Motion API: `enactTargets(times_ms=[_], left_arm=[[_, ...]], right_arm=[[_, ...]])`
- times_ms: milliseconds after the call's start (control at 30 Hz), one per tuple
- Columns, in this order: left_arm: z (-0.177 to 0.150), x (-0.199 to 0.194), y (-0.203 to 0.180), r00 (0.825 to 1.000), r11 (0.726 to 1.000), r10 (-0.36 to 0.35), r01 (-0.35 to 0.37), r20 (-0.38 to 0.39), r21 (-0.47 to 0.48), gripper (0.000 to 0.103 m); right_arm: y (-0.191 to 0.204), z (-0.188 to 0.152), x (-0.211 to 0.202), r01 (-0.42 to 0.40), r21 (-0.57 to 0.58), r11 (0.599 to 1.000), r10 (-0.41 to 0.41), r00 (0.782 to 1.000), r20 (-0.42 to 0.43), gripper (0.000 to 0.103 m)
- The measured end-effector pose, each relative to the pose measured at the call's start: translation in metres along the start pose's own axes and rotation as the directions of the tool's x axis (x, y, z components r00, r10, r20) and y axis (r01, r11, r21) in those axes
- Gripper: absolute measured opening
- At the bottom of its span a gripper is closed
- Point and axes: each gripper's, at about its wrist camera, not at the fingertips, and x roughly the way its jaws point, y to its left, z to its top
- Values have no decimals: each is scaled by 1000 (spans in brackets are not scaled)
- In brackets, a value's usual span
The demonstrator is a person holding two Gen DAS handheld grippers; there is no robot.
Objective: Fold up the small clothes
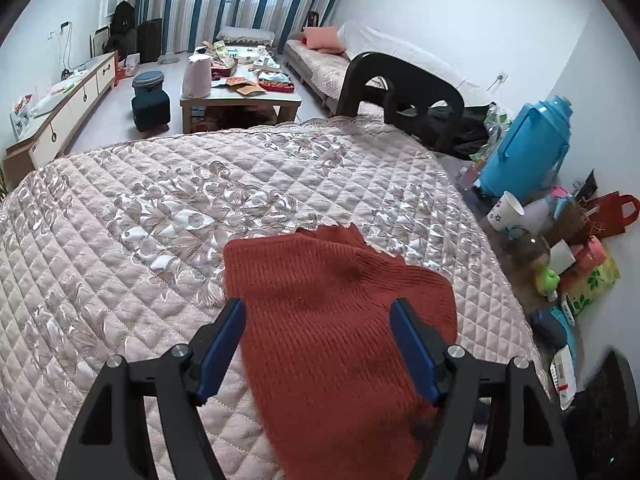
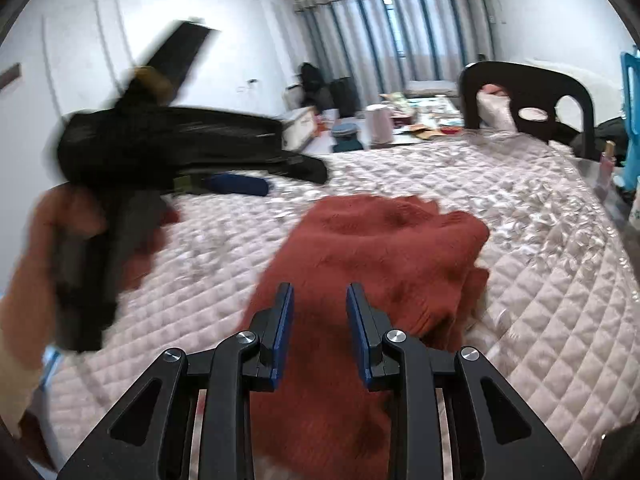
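Observation:
A rust-red knitted garment [image 1: 304, 264] lies bunched and partly folded on the pink quilted cover [image 1: 160, 200]. My left gripper [image 1: 317, 304] hovers over its near part, blue pads wide apart with nothing pressed between them. In the right wrist view the same garment [image 2: 380, 240] lies ahead, crumpled at its right edge. My right gripper [image 2: 320, 288] hangs above it, jaws a little apart and empty. A hand [image 2: 68, 216] holds the blurred left gripper [image 2: 288, 178] over the cover [image 2: 540, 280] at the left.
A dark chair [image 1: 400, 84] stands at the far edge of the cover. A blue thermos jug [image 1: 528, 148], cups and bags [image 1: 560, 248] crowd the floor on the right. Beyond are a cluttered coffee table [image 1: 240, 88] and a sofa [image 1: 320, 64].

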Motion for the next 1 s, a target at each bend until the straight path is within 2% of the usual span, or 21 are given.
enactTargets(times_ms=[33, 100, 200, 300, 367, 467, 533, 600, 633, 667, 700, 800, 900, 1000], left_arm=[[-3, -1, 2, 1000, 1000, 1, -1, -1, -2, 77], [-11, -3, 7, 1000, 1000, -8, 8, 8, -9, 78], [-24, 2, 10, 1000, 1000, -22, 22, -7, -11, 78], [-37, 8, 7, 1000, 1000, 10, -10, 0, 18, 78], [-46, 11, 2, 998, 997, 62, -62, 17, 54, 78], [-56, 10, -6, 991, 987, 128, -131, 43, 88, 78], [-64, 7, -12, 978, 973, 191, -199, 80, 113, 78], [-72, 4, -20, 965, 956, 232, -250, 124, 151, 79], [-75, 5, -23, 960, 951, 245, -265, 134, 159, 79], [-78, 6, -24, 959, 949, 252, -272, 132, 161, 80], [-80, 6, -24, 956, 948, 258, -278, 138, 156, 80], [-85, 8, -27, 950, 938, 272, -297, 151, 177, 80], [-90, 6, -30, 941, 926, 286, -319, 179, 201, 80], [-93, 4, -31, 945, 928, 270, -307, 185, 212, 81]], right_arm=[[-6, 3, 6, 24, 7, 1000, -24, 1000, -16, 28], [-18, 4, 18, 129, 1, 992, -128, 991, -48, 28], [-41, -1, 33, 113, 88, 990, -102, 988, -119, 28], [-41, -5, 32, 128, 46, 991, -123, 988, -94, 28], [-34, -1, 29, 123, 17, 992, -120, 987, -108, 28], [-35, 7, 14, 114, 41, 993, -112, 993, -45, 28], [-37, 12, 15, 168, 30, 985, -167, 986, -31, 28], [-41, 11, 29, 192, 17, 981, -190, 978, -81, 28], [-42, 8, 44, 204, -12, 979, -203, 967, -153, 28], [-41, 6, 48, 218, -29, 976, -219, 962, -160, 28], [-38, 4, 48, 235, -63, 970, -241, 963, -118, 28], [-33, 1, 47, 247, -100, 964, -257, 960, -110, 28], [-36, 3, 33, 207, -44, 977, -210, 973, -97, 28], [-37, -1, 29, 200, -36, 979, -203, 976, -82, 28]])
